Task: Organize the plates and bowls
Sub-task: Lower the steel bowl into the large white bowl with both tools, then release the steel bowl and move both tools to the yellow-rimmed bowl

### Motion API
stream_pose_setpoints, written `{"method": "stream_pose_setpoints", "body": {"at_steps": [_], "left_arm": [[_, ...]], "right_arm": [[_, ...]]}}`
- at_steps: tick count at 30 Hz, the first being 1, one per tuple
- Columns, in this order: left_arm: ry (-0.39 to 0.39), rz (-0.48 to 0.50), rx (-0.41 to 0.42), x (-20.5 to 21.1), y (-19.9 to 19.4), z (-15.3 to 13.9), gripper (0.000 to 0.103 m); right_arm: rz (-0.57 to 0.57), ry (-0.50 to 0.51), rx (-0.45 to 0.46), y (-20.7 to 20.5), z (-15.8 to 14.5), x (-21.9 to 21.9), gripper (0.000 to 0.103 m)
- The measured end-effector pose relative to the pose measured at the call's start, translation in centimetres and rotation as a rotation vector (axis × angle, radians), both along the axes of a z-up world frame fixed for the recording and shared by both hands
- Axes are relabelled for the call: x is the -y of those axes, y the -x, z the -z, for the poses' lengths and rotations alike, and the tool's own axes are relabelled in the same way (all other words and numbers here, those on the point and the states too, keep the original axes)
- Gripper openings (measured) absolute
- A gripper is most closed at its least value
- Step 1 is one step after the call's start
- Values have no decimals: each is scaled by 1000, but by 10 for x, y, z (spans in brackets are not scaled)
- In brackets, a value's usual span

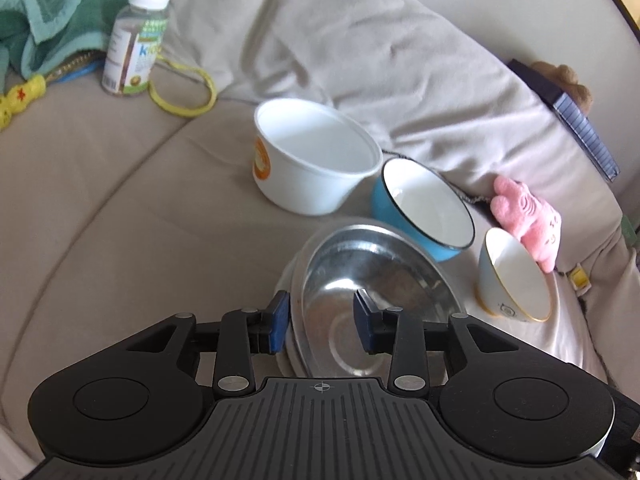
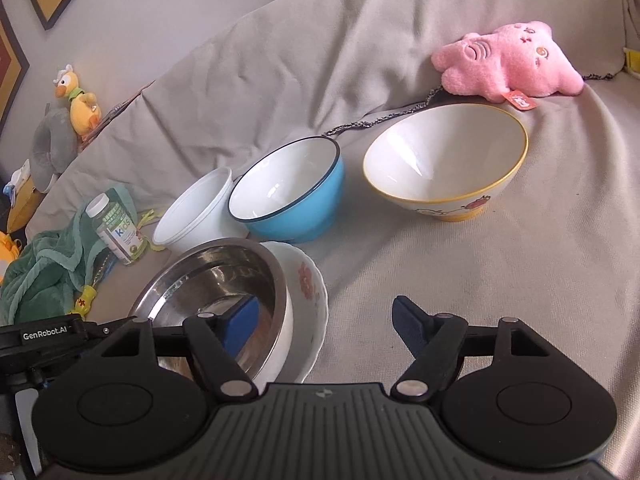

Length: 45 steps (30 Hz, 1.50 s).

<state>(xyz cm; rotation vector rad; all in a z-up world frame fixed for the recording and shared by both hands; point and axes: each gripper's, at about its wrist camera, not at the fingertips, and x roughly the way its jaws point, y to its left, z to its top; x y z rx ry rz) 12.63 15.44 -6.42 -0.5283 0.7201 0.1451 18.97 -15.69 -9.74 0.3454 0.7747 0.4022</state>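
A: What step are we on?

B: The stacking one, I think. The steel bowl [image 2: 216,276] is sitting inside the flowered plate [image 2: 308,280], near the front edge of the sofa seat [image 1: 100,208]. The left gripper [image 1: 320,320] is straddling the steel bowl's rim, one pad outside, one inside. Its jaws are partly apart and not squeezing.

A: And the other bowls?

B: Going left to right along the back edge of the seat: the white tub [image 2: 196,212], the blue bowl [image 2: 292,196], then the yellow-rimmed bowl [image 2: 444,164], standing apart. The right gripper [image 2: 324,328] is spread wide and holding nothing. It is hanging over the plate's right edge.

A: What is the next move needing?

B: I am guessing one more bowl goes into the stack. The sofa is soft, so bowls may be tipping.

A: Are the two cameras showing different things?

B: Yes. Only the right camera is showing the plate's red flowers. Only the left one is showing the orange mark on the tub.
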Motion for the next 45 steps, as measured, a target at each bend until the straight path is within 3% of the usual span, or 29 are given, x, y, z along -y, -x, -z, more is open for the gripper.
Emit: {"method": "stream_pose_setpoints", "body": {"at_steps": [4,8,14,15,17,24,30,32,35,36,41,45], "left_arm": [[21,-5,34,-13,4,-1,38],[23,13,0,-22,-2,8,38],[94,69,-37,-22,-15,28,38],[115,84,-34,-20,-17,28,42],[87,97,-40,-13,-23,26,48],[77,140,-41,2,-37,25,48],[-36,145,-31,12,-32,15,46],[-72,142,-20,14,-29,8,46],[-72,144,-10,12,-26,2,46],[-75,142,-8,12,-25,1,46],[-84,140,22,13,-20,-9,46],[-85,135,59,15,-18,-20,46]], "right_arm": [[-14,-12,-30,-2,5,-7,76],[-67,-1,-57,-3,14,-31,76],[-120,12,-102,-2,28,-52,76],[-123,5,-106,-2,29,-51,76],[-120,-6,-101,-2,27,-48,76],[-103,19,-52,-1,17,-43,76],[-66,41,-40,1,18,-32,77],[-39,38,-35,3,18,-23,81],[14,36,-36,6,22,-3,87],[21,24,-49,5,27,4,94],[23,-103,-124,3,44,25,96],[37,-58,-38,13,24,29,96]]}}
